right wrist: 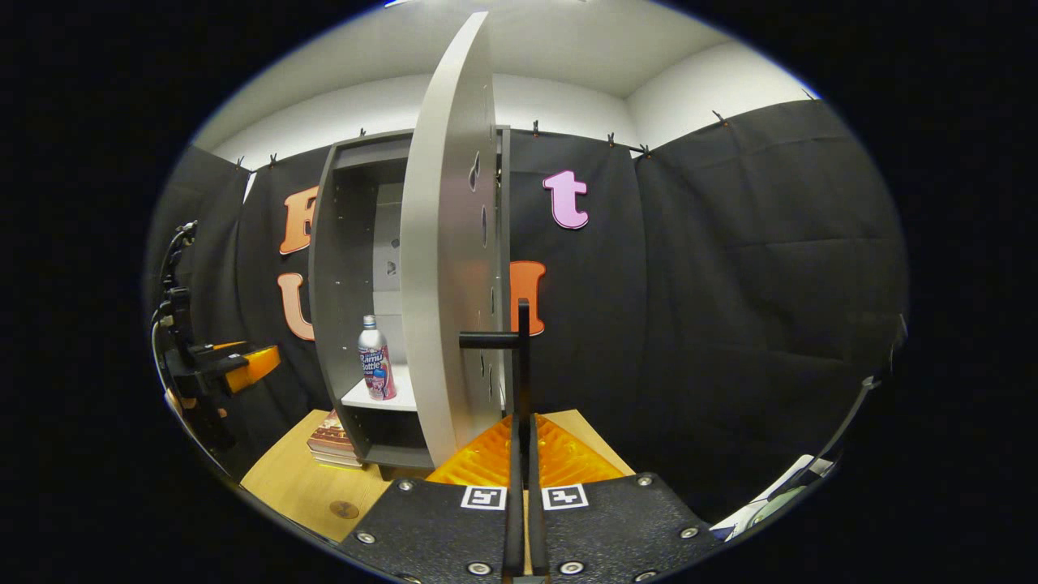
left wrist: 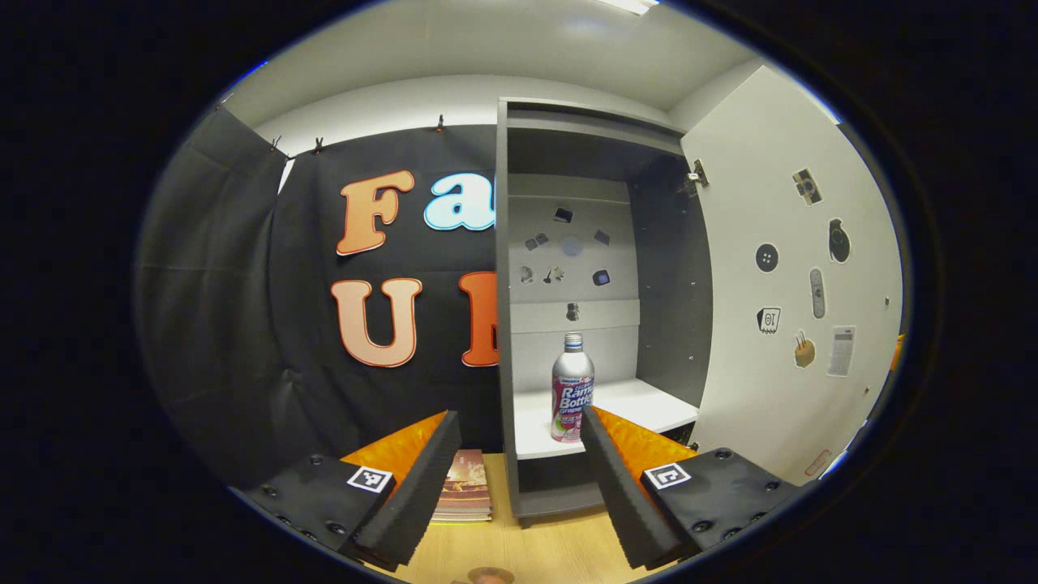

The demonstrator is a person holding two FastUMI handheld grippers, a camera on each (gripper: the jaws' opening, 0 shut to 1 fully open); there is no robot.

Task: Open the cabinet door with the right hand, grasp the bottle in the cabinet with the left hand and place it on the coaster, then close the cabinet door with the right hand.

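The bottle [left wrist: 572,388] stands upright on the white lower shelf [left wrist: 641,405] of the grey cabinet [left wrist: 504,268], whose door [left wrist: 787,284] is swung wide to the right. My left gripper [left wrist: 519,422] is open in front of the shelf, the bottle just beyond its right fingertip and untouched. In the right gripper view my right gripper [right wrist: 523,426] is shut on the door's black bar handle [right wrist: 523,341], with the door [right wrist: 442,284] edge-on and the bottle [right wrist: 376,361] inside. The left gripper [right wrist: 243,365] hangs at the far left. A small round coaster [right wrist: 344,509] lies on the wooden table [right wrist: 292,487].
A stack of books [left wrist: 464,487] lies on the table left of the cabinet's base, also visible as books [right wrist: 331,442]. The coaster [left wrist: 486,576] sits near the table's front edge, below my left gripper. Black cloth walls close in the booth behind and to both sides.
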